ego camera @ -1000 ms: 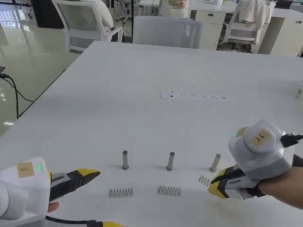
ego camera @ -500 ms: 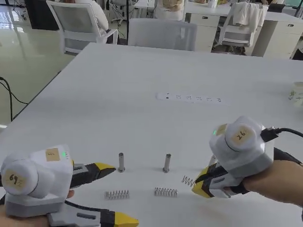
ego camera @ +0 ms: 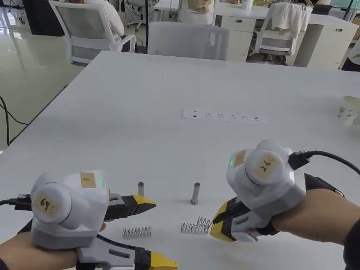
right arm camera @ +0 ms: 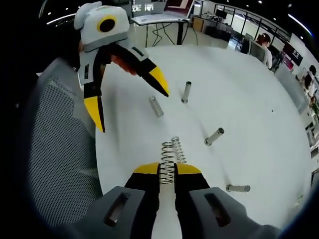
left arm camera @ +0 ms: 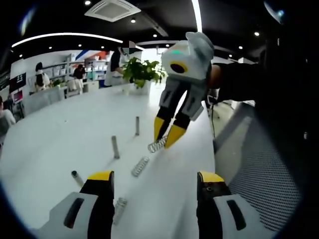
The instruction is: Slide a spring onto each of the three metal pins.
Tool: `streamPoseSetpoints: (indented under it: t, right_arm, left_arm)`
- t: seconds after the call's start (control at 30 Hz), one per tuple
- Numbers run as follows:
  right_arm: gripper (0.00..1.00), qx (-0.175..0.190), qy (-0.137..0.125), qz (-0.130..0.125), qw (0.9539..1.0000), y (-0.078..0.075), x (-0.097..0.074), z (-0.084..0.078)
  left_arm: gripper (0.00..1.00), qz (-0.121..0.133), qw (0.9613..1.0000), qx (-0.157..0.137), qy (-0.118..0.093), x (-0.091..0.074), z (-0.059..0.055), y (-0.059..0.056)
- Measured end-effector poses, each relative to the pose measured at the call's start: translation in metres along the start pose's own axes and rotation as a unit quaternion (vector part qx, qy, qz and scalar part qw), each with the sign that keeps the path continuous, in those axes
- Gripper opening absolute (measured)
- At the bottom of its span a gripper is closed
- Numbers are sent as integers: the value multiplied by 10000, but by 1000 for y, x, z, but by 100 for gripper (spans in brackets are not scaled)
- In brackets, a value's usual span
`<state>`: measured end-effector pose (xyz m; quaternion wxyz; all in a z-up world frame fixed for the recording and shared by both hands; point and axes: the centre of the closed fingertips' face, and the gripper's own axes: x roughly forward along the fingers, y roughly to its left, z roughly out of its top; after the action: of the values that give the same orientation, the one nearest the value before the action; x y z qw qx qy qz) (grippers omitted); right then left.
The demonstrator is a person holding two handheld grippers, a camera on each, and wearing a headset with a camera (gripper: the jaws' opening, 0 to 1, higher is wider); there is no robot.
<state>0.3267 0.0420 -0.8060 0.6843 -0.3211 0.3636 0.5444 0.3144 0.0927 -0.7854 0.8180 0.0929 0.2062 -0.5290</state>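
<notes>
Two short metal pins [ego camera: 140, 188] [ego camera: 195, 193] stand upright on the white table [ego camera: 169, 84]; the right gripper view shows three pins [right arm camera: 186, 92] [right arm camera: 214, 136] [right arm camera: 238, 188]. My right gripper [ego camera: 218, 225] [right arm camera: 167, 172] is shut on the end of one spring [right arm camera: 168, 158] [ego camera: 204, 221], held just above the table beside a second spring [ego camera: 190, 228] [right arm camera: 178, 148] that lies flat. A third spring [ego camera: 136, 232] [right arm camera: 156, 105] lies in front of the left pin. My left gripper [ego camera: 154, 233] [left arm camera: 155, 179] is open and holds nothing, near that third spring [left arm camera: 118, 209].
A white power strip [ego camera: 224, 117] lies across the middle of the table. Office chairs [ego camera: 188, 39] stand at the far edge. A pale cup [ego camera: 350, 107] sits at the right edge. The near table edge is close under both grippers.
My right gripper has carried its spring leftward, from by the right pin to over the middle spring. The left gripper has come further in from the lower left.
</notes>
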Motion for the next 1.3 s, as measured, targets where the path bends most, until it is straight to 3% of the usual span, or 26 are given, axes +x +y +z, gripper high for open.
streamPoseSetpoints:
  t: [0.3, 0.53, 0.73, 1.3]
  right_arm:
    - [8, -338, -40, 264, 9991, 15, 1, 11]
    - [8, -515, -3, 434, 9977, 23, 0, 16]
    - [8, -677, 72, 590, 9959, 30, 0, 18]
    - [8, -1007, 234, 934, 9902, 49, -1, 15]
  left_arm:
    - [56, -258, 9996, 143, 37, 8, 6, -9]
    - [39, -509, 9983, 293, 6, 11, 8, -20]
    - [32, -629, 9969, 466, 15, 15, 10, -25]
    - [8, -952, 9918, 837, 159, 19, 5, -41]
